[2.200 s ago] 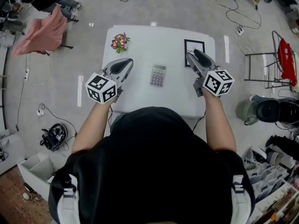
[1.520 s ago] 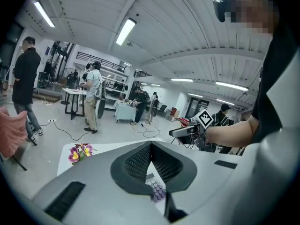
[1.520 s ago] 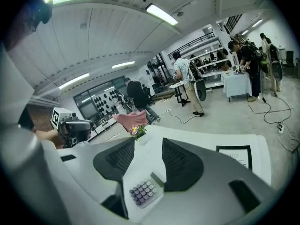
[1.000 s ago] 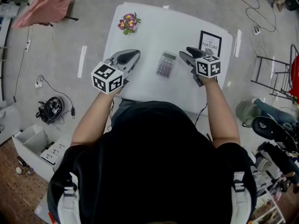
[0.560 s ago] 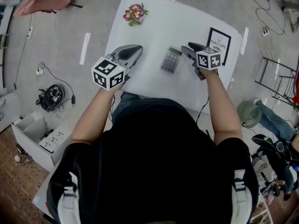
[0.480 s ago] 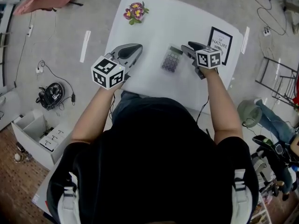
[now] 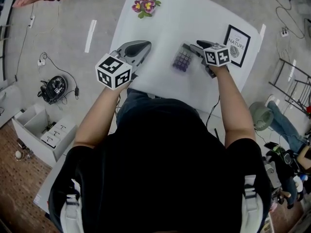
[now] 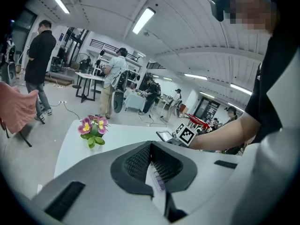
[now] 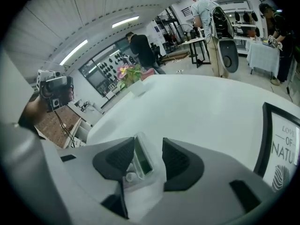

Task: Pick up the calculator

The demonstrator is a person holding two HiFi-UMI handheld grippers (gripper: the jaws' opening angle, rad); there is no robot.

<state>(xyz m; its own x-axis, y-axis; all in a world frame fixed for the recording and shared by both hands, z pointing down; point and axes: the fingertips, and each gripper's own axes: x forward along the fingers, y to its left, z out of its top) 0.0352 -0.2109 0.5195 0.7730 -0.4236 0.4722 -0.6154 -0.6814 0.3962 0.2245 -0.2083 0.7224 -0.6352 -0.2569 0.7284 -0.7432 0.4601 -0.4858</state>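
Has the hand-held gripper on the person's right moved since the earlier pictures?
Yes. The right hand-held gripper has come left off the framed print to the calculator, whose end now lies between its closing jaws.

People (image 8: 115,74) are standing and working at benches (image 8: 89,77) beyond the far edge of a white table (image 7: 170,28), under long ceiling strip lights (image 8: 144,20), in what is looking like a busy open-plan lab or workshop. A cable (image 8: 70,112) is trailing over the bare grey floor past the table's far end. Left of the table a black device (image 7: 52,89) and a white drawer box (image 7: 41,132) are sitting on the floor, and to its right a power strip (image 7: 285,31) is lying.
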